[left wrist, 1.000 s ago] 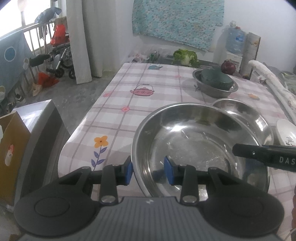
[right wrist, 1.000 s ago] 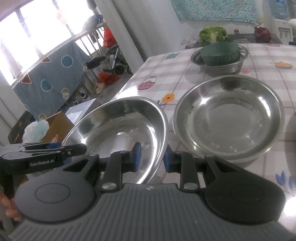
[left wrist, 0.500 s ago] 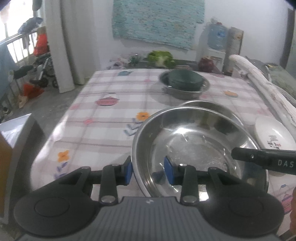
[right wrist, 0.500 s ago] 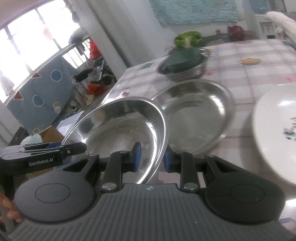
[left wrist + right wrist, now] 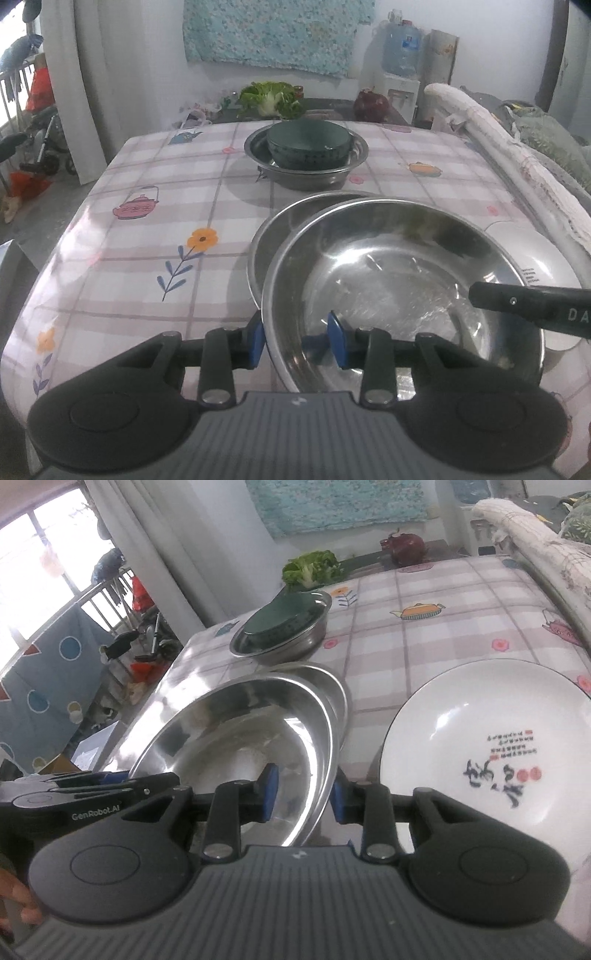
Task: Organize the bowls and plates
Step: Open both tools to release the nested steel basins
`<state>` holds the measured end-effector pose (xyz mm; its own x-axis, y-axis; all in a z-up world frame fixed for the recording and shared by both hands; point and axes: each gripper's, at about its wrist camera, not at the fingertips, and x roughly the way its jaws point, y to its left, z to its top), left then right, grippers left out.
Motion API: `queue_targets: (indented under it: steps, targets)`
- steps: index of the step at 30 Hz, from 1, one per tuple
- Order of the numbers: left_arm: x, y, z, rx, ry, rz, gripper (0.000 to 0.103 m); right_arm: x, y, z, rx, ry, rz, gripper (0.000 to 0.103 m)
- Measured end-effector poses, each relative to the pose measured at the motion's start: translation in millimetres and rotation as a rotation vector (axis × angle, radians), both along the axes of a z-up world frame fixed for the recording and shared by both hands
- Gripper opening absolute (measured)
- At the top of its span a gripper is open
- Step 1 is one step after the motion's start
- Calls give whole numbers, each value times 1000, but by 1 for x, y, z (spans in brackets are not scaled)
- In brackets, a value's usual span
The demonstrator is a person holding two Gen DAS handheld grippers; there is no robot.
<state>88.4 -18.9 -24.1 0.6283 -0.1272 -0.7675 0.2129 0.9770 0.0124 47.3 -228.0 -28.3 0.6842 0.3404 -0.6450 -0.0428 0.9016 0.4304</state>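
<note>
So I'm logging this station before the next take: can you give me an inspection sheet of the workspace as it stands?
Surface: table under a checked cloth with flower and teapot prints.
Job's things: steel basin held by both grippers above a second steel basin; white plate beside them; green bowl sitting in a far steel basin.
Clutter: leafy cabbage and a dark red vegetable past the far edge.
Grippers: left gripper astride the basin's rim; right gripper astride the opposite rim, jaws have just been opening.
Cables: nothing seen.
Surroundings: curtain, blue patterned cloth on the wall, water bottle.
</note>
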Motion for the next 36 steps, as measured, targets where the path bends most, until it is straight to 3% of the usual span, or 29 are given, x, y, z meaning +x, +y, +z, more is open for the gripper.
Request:
queue_targets:
  steps: [9, 11, 15, 19, 24, 31, 34, 36]
  targets:
    - [16, 0, -12, -12, 38, -24, 37, 28, 2, 0, -61, 22, 15, 32]
    - [16, 0, -12, -11, 33, -34, 37, 33, 3, 0, -81, 28, 21, 36]
    - [15, 4, -10, -15, 20, -45, 39, 36, 9, 6, -131, 10, 37, 56]
    - [13, 9, -4, -24, -2, -54, 40, 43, 12, 16, -200, -23, 41, 66]
    - [15, 13, -1, -13, -51, -44, 47, 55, 6, 21, -184, -27, 17, 68]
    - [47, 14, -22, 25, 11, 14, 46, 101, 2, 13, -114, 10, 21, 68]
    - [54, 15, -29, 14, 23, 23, 44, 122, 10, 5, -127, 40, 52, 68]
    - [57, 17, -34, 11, 43, 29, 35, 133, 17, -1, -153, 65, 79, 68]
